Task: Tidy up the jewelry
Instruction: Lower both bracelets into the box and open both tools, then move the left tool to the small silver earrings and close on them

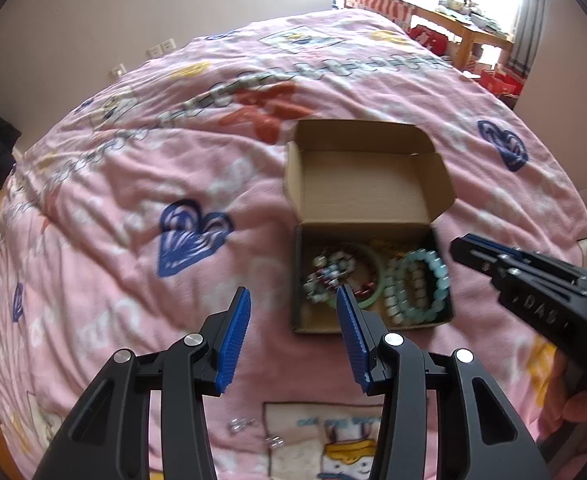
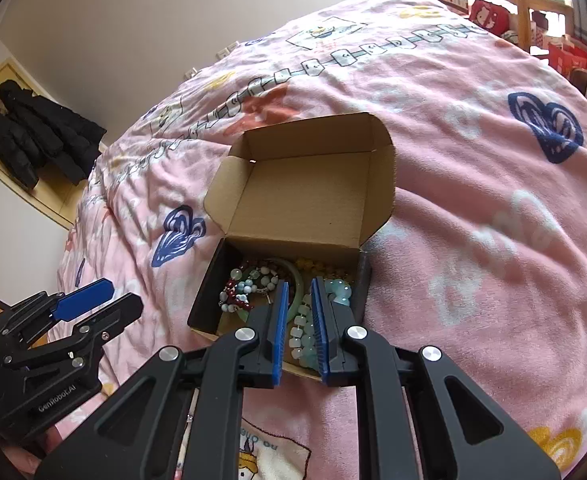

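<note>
On the far left of the right wrist view, dark coats hang against a yellow door, well apart from everything else. Nearer, the left tool hovers above the pink bedspread, its blue pads spread wide with nothing between them; its right pad overlaps the near left corner of the box in the left wrist view. Below that tool, a few small clear pieces lie on the bedspread, too small to tell what they are.

A small cardboard box sits in the middle of the bed with its lid folded back and standing open at the far side. Inside, at the left, a tangle of mixed beads with dark red ones lies over a pale green bangle. To the right of the bangle lies a string of whitish square beads, and beside that a pale blue bead bracelet against the right wall of the box.

The right tool reaches over the near edge of the box, its blue pads drawn close together with only a narrow gap; the whitish beads show in that gap, but whether the pads actually grip them cannot be told.

At the far right, a wooden shelf stands beyond the bed by a bright window.
</note>
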Tool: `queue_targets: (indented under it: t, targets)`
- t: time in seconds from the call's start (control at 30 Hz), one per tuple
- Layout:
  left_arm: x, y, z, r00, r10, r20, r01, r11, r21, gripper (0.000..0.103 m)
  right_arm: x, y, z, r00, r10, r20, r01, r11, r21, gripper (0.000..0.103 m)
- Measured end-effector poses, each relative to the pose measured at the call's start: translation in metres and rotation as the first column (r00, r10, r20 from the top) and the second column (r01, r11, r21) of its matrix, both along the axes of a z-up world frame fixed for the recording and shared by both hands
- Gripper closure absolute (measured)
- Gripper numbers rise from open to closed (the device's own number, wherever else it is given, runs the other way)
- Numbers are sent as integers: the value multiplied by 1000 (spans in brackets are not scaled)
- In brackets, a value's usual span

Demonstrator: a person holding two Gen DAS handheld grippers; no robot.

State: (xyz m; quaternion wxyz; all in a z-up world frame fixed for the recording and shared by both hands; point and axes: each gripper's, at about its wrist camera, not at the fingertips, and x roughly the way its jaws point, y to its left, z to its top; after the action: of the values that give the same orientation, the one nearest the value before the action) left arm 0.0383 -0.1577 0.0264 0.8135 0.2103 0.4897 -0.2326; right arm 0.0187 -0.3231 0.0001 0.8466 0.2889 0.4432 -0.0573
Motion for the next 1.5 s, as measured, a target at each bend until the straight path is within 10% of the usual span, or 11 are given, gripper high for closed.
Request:
queue_targets:
  t: [0.7, 1.3, 1.5]
  targets:
    - [-3, 114, -91, 945, 188, -269, -173, 982, 80, 57, -3, 136, -42, 878, 451, -162, -452, 892, 32, 87]
    - [27, 123, -120, 903, 250, -348, -256, 966, 31, 62, 3, 191, -78, 797, 562, -220, -565, 823, 56, 86]
    - [37, 139, -116, 885, 250, -393, -283, 959, -28, 62, 12, 192, -90, 825, 528, -201, -513, 850, 124, 86]
